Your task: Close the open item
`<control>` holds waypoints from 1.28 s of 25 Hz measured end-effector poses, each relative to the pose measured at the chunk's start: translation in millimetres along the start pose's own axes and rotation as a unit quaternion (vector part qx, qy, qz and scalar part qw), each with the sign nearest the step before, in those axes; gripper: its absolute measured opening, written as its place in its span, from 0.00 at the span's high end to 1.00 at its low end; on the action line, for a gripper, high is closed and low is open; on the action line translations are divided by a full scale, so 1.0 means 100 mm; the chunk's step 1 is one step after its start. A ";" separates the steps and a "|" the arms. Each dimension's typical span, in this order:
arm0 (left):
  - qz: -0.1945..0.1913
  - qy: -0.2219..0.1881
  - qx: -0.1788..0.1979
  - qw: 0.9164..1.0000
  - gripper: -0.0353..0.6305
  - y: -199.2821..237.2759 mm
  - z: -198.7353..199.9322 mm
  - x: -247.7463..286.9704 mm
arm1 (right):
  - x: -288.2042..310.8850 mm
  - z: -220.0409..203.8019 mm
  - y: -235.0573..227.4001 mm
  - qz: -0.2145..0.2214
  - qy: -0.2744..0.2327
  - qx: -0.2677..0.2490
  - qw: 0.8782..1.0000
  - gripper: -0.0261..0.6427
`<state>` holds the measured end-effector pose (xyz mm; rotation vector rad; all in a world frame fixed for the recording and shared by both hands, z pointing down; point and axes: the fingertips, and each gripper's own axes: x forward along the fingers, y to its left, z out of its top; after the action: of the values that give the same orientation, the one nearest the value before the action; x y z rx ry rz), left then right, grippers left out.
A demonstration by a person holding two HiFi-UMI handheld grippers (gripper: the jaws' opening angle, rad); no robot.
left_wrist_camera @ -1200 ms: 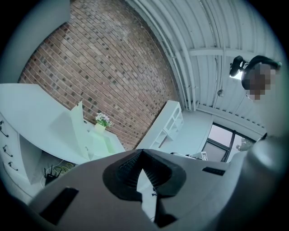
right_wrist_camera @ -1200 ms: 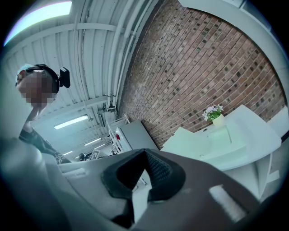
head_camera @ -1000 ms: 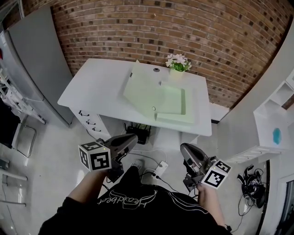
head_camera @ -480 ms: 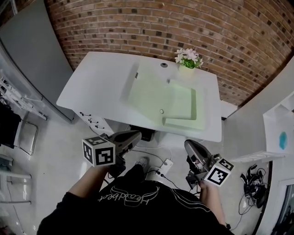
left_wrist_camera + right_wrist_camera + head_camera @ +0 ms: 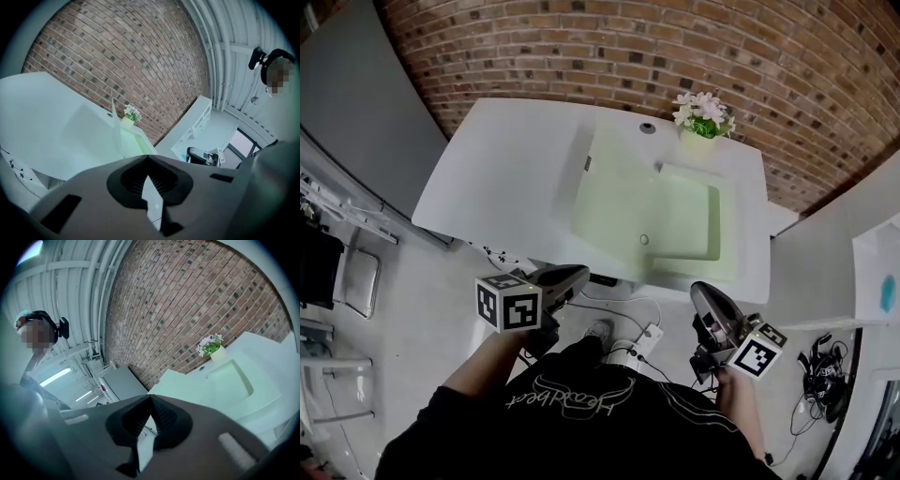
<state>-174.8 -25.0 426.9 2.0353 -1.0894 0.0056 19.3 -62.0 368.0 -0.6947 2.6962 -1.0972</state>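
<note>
Desk [image 5: 506,178] with open box [image 5: 647,211] beyond fingers [image 5: 565,278]

Black shirt [image 5: 581,436] with white looping script across the chest. Grey moulded left claw [image 5: 572,277] and right claw [image 5: 705,292], each bearing a white cube [image 5: 508,305] with black square markers.

One white desk [image 5: 487,178], one open green box [image 5: 684,220], one flower pot [image 5: 704,116], two tools (left tool [image 5: 579,275], right tool [image 5: 700,291])

A white desk [image 5: 487,178] stands against a red brick wall [image 5: 581,47].
</note>
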 end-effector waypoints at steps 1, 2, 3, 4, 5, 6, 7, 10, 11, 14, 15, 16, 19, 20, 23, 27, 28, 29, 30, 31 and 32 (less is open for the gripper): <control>0.003 0.005 -0.001 1.000 0.94 0.06 0.00 0.03 | 0.02 0.02 -0.05 -0.004 -0.001 0.001 1.000 0.96; 0.006 0.009 0.000 1.000 0.94 0.12 0.00 0.06 | 0.04 0.04 -0.10 -0.009 -0.001 0.002 1.000 0.96; 0.008 0.014 0.001 1.000 0.94 0.18 0.01 0.09 | 0.07 0.06 -0.14 -0.014 -0.002 0.004 1.000 0.96; 0.011 0.017 0.001 1.000 0.94 0.24 0.02 0.11 | 0.10 0.07 -0.19 -0.018 -0.002 0.006 1.000 0.96; 0.013 0.020 0.000 1.000 0.94 0.30 0.04 0.12 | 0.14 0.07 -0.23 -0.021 -0.002 0.009 1.000 0.96; 0.015 0.022 -0.002 1.000 0.94 0.35 0.06 0.13 | 0.17 0.07 -0.27 -0.025 -0.001 0.012 1.000 0.96; 0.017 0.022 -0.004 1.000 0.94 0.41 0.08 0.14 | 0.21 0.06 -0.31 -0.028 -0.001 0.015 0.999 0.96; 0.018 0.022 -0.009 1.000 0.94 0.56 0.14 0.18 | 0.30 0.05 -0.41 -0.036 0.001 0.020 0.999 0.96; 0.018 0.021 -0.011 1.000 0.94 0.61 0.16 0.18 | 0.33 0.05 -0.44 -0.038 0.001 0.022 0.999 0.96; 0.016 0.017 -0.017 1.000 0.94 0.74 0.26 0.22 | 0.40 0.05 -0.49 -0.044 0.002 0.028 0.999 0.96; 0.015 0.016 -0.019 1.000 0.94 0.77 0.29 0.24 | 0.42 0.05 -0.51 -0.046 0.001 0.030 0.998 0.96; 0.013 0.015 -0.021 1.000 0.94 0.80 0.33 0.26 | 0.43 0.05 -0.53 -0.049 0.001 0.031 0.998 0.96; 0.003 0.016 -0.022 1.000 0.94 0.86 0.42 0.33 | 0.46 0.07 -0.59 -0.060 -0.002 0.036 0.998 0.96; 0.000 0.018 -0.021 1.000 0.94 0.88 0.45 0.35 | 0.47 0.07 -0.61 -0.064 -0.003 0.037 0.997 0.96; -0.012 0.025 -0.019 0.999 0.94 0.94 0.52 0.42 | 0.54 0.08 -0.65 -0.071 -0.004 0.039 0.997 0.96; -0.023 0.029 -0.019 0.999 0.94 1.01 0.60 0.52 | 0.61 0.09 -0.71 -0.075 -0.007 0.040 0.996 0.96; -0.026 0.030 -0.018 0.999 0.94 1.02 0.62 0.54 | 0.62 0.10 -0.73 -0.078 -0.008 0.041 0.996 0.96; -0.028 0.031 -0.017 0.999 0.94 1.03 0.64 0.57 | 0.63 0.10 -0.75 -0.081 -0.009 0.042 0.996 0.96; -0.030 0.032 -0.017 0.999 0.94 1.04 0.66 0.59 | 0.64 0.10 -0.77 -0.084 -0.010 0.043 0.995 0.96; -0.033 0.033 -0.017 0.999 0.94 1.05 0.68 0.61 | 0.65 0.10 -0.79 -0.086 -0.010 0.045 0.995 0.96; -0.035 0.033 -0.018 0.999 0.94 1.07 0.69 0.63 | 0.66 0.09 -0.81 -0.087 -0.009 0.046 0.995 0.96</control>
<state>-233.7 -146.0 471.7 2.0261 -0.9708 0.0185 -7.1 -149.1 419.6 -0.9342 2.5906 -1.2389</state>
